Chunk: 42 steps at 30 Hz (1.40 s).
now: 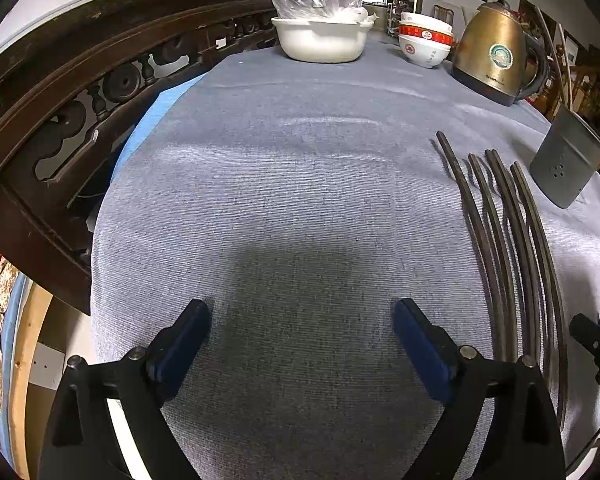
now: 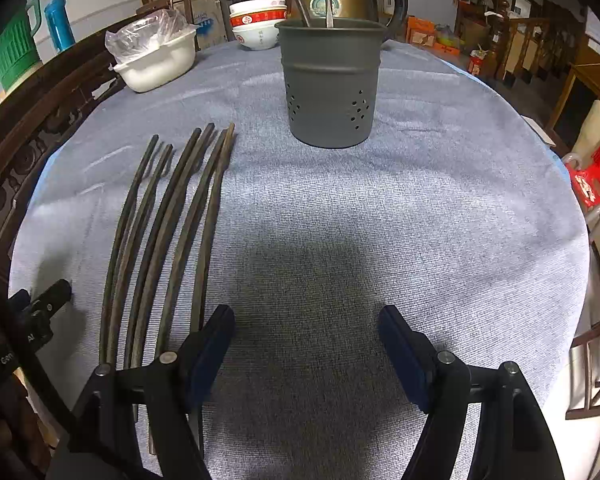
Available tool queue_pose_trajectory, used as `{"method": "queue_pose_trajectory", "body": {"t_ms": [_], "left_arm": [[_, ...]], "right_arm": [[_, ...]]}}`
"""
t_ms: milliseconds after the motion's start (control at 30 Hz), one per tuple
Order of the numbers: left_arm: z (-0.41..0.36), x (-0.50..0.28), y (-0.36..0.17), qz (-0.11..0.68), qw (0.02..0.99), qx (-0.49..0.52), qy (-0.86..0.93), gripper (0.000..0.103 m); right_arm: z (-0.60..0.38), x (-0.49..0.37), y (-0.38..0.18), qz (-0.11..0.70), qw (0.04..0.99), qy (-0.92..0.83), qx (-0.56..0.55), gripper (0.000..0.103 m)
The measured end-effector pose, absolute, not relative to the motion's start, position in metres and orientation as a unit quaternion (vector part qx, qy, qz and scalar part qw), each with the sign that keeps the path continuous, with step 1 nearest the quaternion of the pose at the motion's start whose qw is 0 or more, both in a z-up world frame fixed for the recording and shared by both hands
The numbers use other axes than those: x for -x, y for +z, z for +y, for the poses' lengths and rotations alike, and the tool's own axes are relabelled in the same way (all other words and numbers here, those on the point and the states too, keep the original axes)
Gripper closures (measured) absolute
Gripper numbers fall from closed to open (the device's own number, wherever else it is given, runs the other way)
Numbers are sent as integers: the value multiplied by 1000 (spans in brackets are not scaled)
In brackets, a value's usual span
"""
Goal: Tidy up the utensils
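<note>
Lying chopsticks [image 2: 168, 240], seemingly beside right gripper [image 2: 306, 320]

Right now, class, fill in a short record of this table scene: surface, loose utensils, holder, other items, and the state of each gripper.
Surface: blue-grey cloth over the table
Loose utensils: dark chopsticks lying side by side, left of the holder
Holder: grey perforated utensil holder, upright, two utensils already inside
Other items: white tub, stacked bowls, brass kettle
Left gripper: open, nothing between the jaws
Right gripper: open, empty
</note>
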<state>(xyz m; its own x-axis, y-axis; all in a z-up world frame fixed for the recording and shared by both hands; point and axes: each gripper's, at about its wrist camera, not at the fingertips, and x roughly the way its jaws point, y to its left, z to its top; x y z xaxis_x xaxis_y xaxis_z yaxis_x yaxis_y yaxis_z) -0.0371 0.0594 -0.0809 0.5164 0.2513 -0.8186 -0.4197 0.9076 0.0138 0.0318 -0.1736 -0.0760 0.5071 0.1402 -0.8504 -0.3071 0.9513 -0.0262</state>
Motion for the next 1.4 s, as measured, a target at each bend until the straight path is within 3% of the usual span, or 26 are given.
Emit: {"method": "queue_pose_trajectory", "body": {"t_ms": [1400], "left_arm": [[58,41,-80,446,868,86,202,5]], "right_arm": [[-170,-27,-77,466,871,115,107,25]]}}
